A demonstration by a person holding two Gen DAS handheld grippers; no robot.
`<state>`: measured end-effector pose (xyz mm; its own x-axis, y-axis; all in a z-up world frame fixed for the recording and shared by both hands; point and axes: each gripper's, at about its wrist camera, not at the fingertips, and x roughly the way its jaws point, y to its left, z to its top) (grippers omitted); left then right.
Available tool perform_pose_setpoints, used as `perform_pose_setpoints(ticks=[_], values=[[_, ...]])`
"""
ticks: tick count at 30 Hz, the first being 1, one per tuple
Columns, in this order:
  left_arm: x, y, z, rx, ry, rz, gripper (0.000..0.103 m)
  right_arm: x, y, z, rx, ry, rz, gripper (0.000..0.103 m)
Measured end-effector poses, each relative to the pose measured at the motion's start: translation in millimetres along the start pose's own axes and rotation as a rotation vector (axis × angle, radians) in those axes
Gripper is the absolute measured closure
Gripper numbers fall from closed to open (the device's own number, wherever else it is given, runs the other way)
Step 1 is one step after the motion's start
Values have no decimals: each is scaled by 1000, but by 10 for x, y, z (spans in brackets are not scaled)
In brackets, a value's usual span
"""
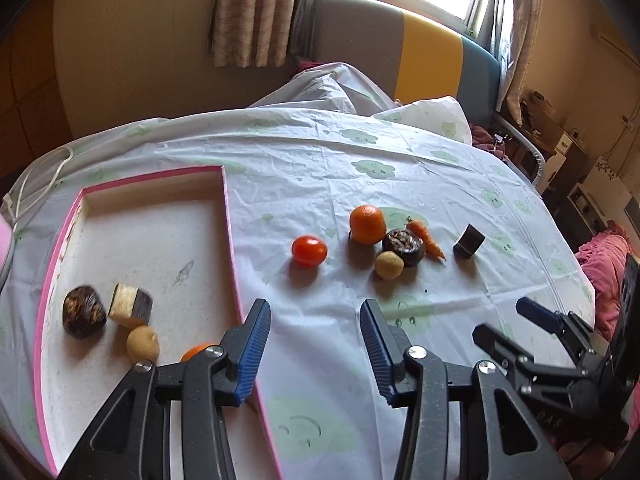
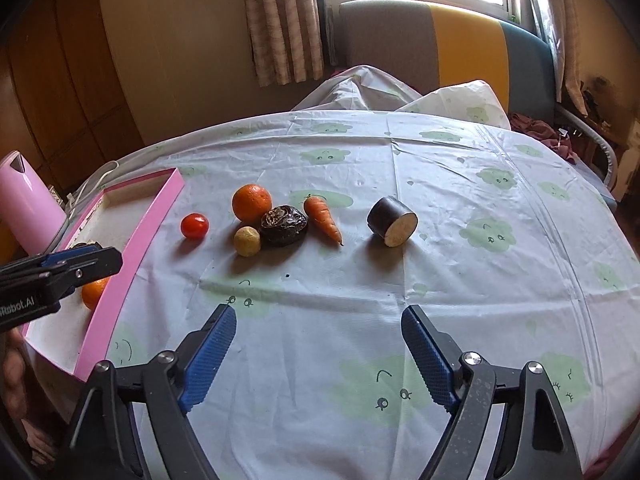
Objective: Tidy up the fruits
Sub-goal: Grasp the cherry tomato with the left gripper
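A pink-rimmed tray lies at the left and also shows in the right wrist view. In it lie a dark brown fruit, a cut eggplant piece, a small tan fruit and an orange. On the cloth lie a tomato, an orange, a tan fruit, a dark wrinkled fruit, a carrot and an eggplant piece. My left gripper is open and empty over the tray's right rim. My right gripper is open and empty, short of the fruits.
A pink bottle stands left of the tray. A white cord lies at the table's far left edge. A striped bed headboard and crumpled cloth lie behind the table.
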<state>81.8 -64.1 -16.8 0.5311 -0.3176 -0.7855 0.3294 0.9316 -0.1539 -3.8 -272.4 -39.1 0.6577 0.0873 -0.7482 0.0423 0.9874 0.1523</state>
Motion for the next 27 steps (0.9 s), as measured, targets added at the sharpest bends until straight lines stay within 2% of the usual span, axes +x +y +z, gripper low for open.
perform_pose_setpoints(ticks=[11,20,21,27], values=[[544,-74,361,25,85,45,61,30,-96,-16,30,5,14,19],[939,-63,436,31,151,114,61,93,-181,-43,53,22,21,19],[974,-52,429,27,159,113,70,103,-185,-43,53,24,22,19],[920,-58,361,30,127,103,73,126,-209,-45,55,32,23,19]])
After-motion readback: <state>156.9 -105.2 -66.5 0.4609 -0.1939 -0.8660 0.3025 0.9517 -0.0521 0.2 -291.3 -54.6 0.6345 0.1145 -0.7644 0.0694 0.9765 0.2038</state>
